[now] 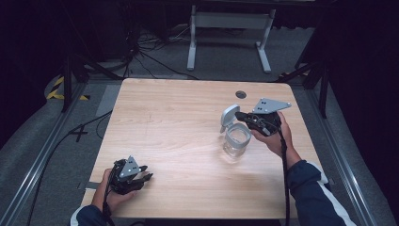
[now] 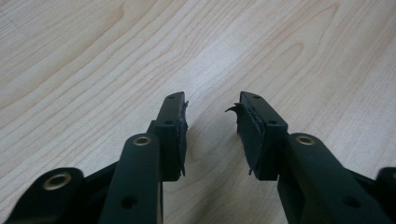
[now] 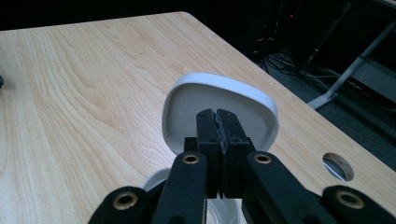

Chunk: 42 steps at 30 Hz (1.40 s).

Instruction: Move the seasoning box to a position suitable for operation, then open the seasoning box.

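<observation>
With the right gripper [image 3: 218, 114] clamped on the white lid [image 3: 219, 100] just above the clear glass jar [image 1: 235, 140], a slip would drop it onto the rim, while the left gripper [image 2: 211, 122], jaws apart and empty, steadies nothing.

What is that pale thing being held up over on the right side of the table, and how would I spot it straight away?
Start at the wooden table and go to its right side, where a clear glass jar stands. Just above the jar's mouth, the right hand-held gripper is shut on a pale grey lid, rounded, shallow and dished, tilted up on edge. It is the one opaque pale piece there; the jar below is see-through.
</observation>
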Each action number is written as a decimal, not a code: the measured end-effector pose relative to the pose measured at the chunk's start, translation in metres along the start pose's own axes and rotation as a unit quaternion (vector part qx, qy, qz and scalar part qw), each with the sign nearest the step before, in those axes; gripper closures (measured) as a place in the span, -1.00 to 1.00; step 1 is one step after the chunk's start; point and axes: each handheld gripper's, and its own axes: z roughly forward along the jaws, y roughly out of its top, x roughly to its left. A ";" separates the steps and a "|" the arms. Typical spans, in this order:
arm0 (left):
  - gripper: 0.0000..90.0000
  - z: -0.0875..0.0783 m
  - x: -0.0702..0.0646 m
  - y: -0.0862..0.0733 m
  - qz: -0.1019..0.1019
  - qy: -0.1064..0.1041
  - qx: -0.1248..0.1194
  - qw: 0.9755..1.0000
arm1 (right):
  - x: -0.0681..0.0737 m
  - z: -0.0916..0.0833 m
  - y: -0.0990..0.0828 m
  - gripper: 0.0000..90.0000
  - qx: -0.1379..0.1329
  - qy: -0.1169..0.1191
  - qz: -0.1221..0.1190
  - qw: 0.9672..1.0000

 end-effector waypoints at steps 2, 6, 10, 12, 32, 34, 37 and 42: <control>0.32 0.000 0.002 -0.002 -0.013 -0.003 -0.004 1.000 | 0.000 -0.003 -0.001 0.97 0.002 -0.002 0.001 1.000; 0.17 0.001 0.004 -0.006 -0.024 -0.005 -0.010 1.000 | 0.003 -0.009 -0.003 0.94 0.013 0.001 -0.005 1.000; 0.08 0.002 0.006 -0.008 -0.041 -0.005 -0.014 0.999 | 0.011 -0.023 -0.003 0.91 0.027 0.002 -0.025 0.999; 0.05 0.002 0.006 -0.008 -0.046 -0.006 -0.013 0.999 | 0.012 -0.026 -0.003 0.91 0.028 0.002 -0.027 0.999; -0.09 0.002 0.007 -0.007 -0.051 0.000 -0.010 0.999 | 0.016 -0.071 -0.065 0.79 0.055 0.003 -0.029 0.998; -0.09 0.002 0.007 -0.007 -0.050 0.000 -0.010 0.999 | 0.015 -0.073 -0.074 0.79 0.060 0.003 -0.027 0.998; -0.09 0.002 0.007 -0.007 -0.051 0.000 -0.010 0.999 | 0.014 -0.075 -0.085 0.78 0.061 0.005 -0.024 0.998; -0.10 0.003 0.007 -0.007 -0.050 -0.001 -0.010 0.999 | 0.010 -0.087 -0.114 0.67 0.064 0.001 -0.004 0.998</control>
